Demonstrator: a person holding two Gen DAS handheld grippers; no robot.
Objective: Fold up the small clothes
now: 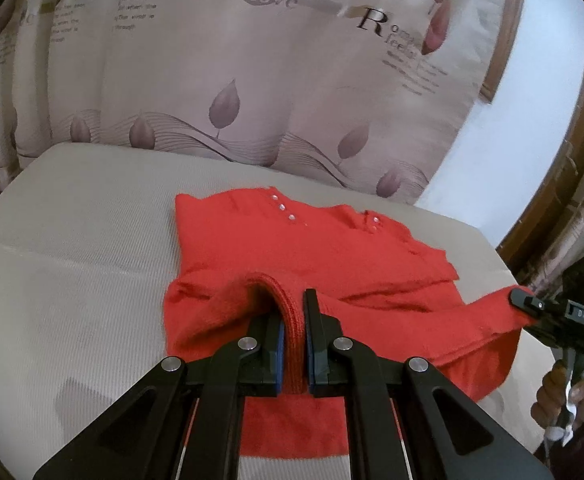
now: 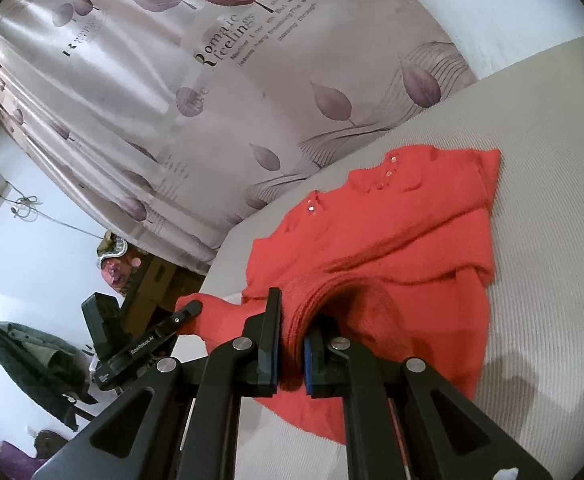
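While the red sweater (image 1: 292, 248) lies mostly flat on the beige surface (image 1: 83, 248), we have its near hem lifted off the surface at two spots. Our left gripper (image 1: 294, 332) is closed down on a ribbed fold of that hem, blue pads pressing the knit from both sides, almost no gap. Our right gripper (image 2: 292, 344) is clamped the same way on another bunch of the ribbed edge, knit pinched between its pads.

From the left wrist view, the right gripper (image 1: 528, 302) shows at the sweater's far right corner, tips on the fabric, with a hand (image 1: 568, 400) under it on the handle. From the right wrist view, the left gripper (image 2: 189, 308) sits at the sweater's left corner, tips buried in red cloth.

Sweater landmarks: small shiny buttons (image 1: 281, 208) run along the far edge, the side away from both grippers. The stretch of hem between the grippers sags. The far half of the sweater stays flat on the surface, near the surface's back edge.

Behind the sweater hangs a pale curtain (image 1: 251, 80) with leaf prints and lettering. Left of the sweater in the right wrist view, we see a dark bag (image 2: 31, 356) against a white wall, off the surface.
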